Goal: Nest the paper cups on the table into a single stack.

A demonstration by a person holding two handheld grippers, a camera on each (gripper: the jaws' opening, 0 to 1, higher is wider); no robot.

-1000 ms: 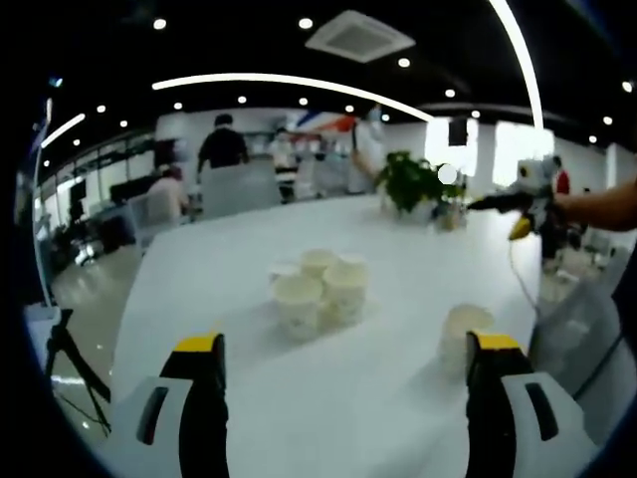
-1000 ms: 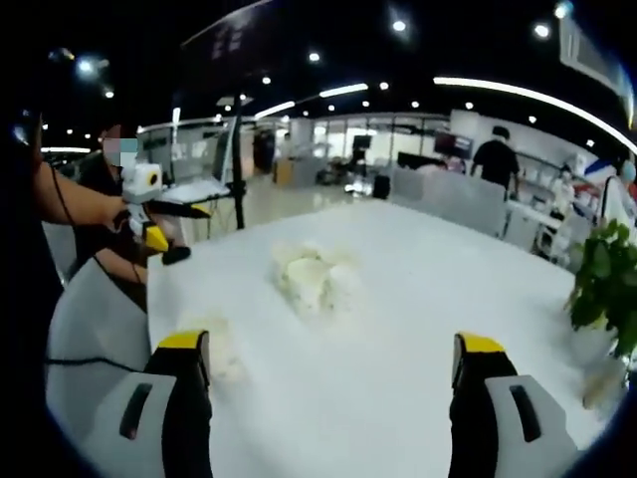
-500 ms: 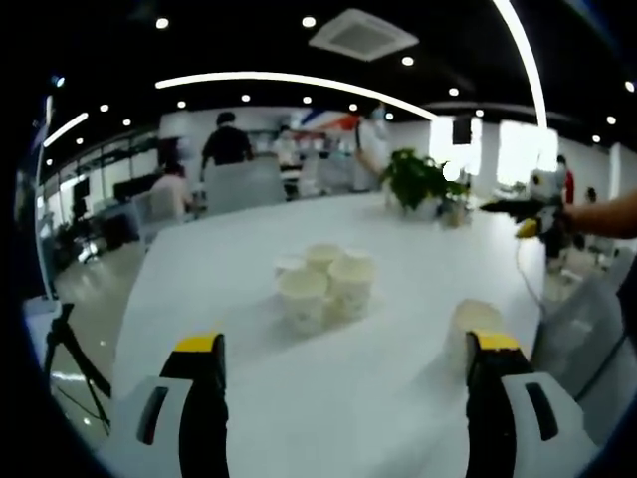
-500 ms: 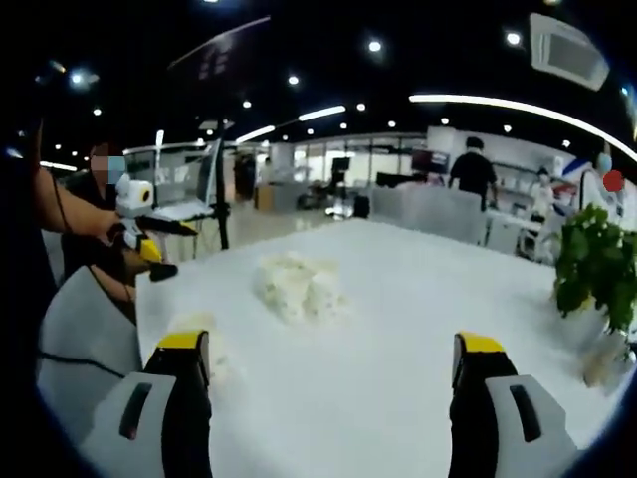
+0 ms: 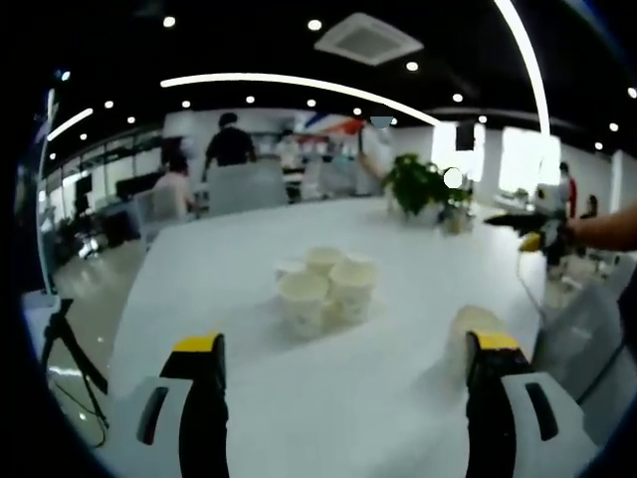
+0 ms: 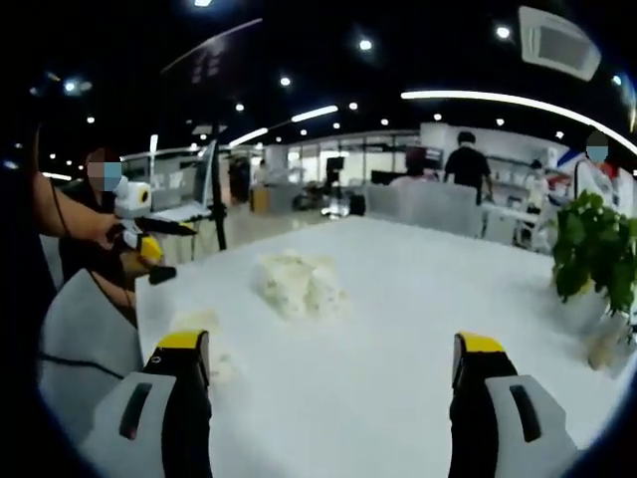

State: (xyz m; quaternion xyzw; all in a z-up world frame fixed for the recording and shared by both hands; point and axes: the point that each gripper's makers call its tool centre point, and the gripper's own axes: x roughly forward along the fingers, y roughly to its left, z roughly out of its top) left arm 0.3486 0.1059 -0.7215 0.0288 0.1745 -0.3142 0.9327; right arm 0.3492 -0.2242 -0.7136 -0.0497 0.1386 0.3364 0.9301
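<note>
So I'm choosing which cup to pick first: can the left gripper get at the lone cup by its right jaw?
Probably yes. The left gripper stands open, and the lone cup sits on the bare white table just beyond its right jaw, apart from the cup cluster, with nothing between.

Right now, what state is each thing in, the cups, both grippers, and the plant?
Cluster of paper cups: upright, mouths up, bunched together on the white table, not nested.
Single paper cup: upright, standing apart from the cluster, beside the left gripper's jaw.
Left gripper: open, holding nothing.
Right gripper: open, holding nothing.
Potted plant: upright at the table's far edge.
</note>
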